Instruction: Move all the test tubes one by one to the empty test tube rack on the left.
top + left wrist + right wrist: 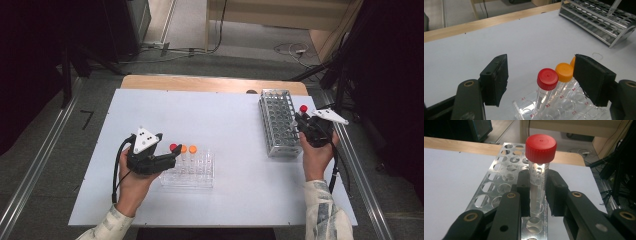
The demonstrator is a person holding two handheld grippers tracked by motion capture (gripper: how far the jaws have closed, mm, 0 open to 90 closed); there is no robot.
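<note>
2 grippers work at a white table (225,120). Right gripper (537,192): jaws clamped on a clear red-capped tube (539,162), held upright over the near right edge of the metal rack (499,182); judged step, transfer of tubes between racks, with the tube either just lifted from a hole or about to be seated. Next move likely calls for keeping the tube vertical and centred on a hole. Left gripper (541,77): jaws wide apart and empty, flanking a second red-capped tube (546,83) and 2 orange-capped tubes (564,72) standing in the clear rack (524,107). Right hand (316,155) reaches forward beside the metal rack; left hand (131,182) rests low at the clear rack's left end.
</note>
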